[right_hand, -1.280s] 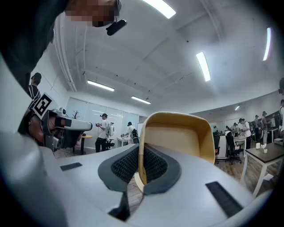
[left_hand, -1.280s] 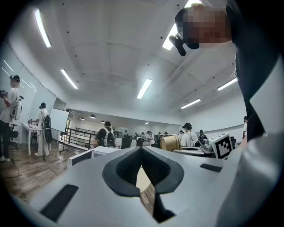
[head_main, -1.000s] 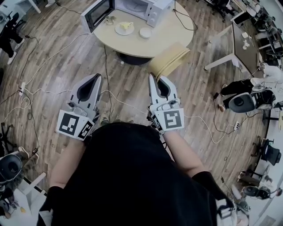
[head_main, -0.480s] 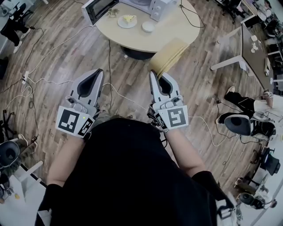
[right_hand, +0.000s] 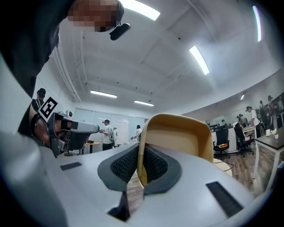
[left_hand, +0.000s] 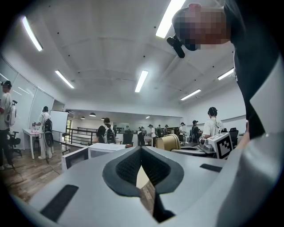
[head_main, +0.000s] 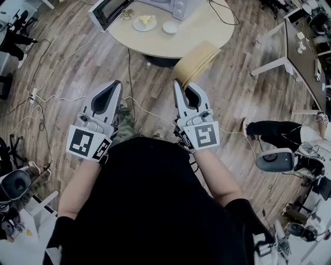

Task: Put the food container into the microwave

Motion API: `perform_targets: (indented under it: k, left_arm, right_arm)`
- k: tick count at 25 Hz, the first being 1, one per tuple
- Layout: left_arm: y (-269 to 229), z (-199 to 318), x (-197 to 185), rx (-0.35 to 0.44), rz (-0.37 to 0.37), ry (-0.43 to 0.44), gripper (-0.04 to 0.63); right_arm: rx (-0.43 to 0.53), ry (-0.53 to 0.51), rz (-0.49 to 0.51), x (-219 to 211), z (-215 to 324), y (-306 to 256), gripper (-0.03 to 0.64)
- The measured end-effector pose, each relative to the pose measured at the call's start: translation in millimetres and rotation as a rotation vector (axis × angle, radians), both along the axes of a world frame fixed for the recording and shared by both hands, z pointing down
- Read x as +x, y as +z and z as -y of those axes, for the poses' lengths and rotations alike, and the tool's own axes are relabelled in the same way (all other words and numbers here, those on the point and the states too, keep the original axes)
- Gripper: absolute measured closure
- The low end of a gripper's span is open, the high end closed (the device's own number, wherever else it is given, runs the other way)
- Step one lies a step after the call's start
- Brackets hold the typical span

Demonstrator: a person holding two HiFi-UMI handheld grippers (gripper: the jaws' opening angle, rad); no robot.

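Note:
The microwave stands on the far side of a round table, its door swung open to the left. Beside it are a plate with yellow food and a small white round container. My left gripper and right gripper are held side by side in front of my body, well short of the table. Both are shut with nothing between the jaws. The left gripper view shows the microwave ahead at the left, beyond the shut left gripper.
A yellow chair stands at the near edge of the table, just ahead of my right gripper, and fills the right gripper view as chair. Cables trail over the wooden floor. Desks and office chairs stand to the right, with several people in the background.
The table, microwave and dishes have slid toward the top edge of the head view. Both grippers keep the same shut pose in front of my body.

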State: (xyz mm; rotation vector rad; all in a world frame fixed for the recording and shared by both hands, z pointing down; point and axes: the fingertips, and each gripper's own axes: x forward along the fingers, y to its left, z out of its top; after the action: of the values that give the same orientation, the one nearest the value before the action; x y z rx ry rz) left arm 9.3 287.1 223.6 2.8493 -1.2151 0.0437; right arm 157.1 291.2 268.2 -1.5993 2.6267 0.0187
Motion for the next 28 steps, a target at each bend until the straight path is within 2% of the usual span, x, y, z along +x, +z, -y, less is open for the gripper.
perform_targets:
  k: [12,28]
  left_arm:
    - [11,85,-1,-0.003,-0.075,0.094,0.577]
    - [14,234,-78,-0.031,-0.077,0.149,0.577]
  right_arm:
    - [-0.012,0.125,-0.088,6,48,1,0.584]
    - [-0.031,0.202,-0.073,-61,189,4,0.584]
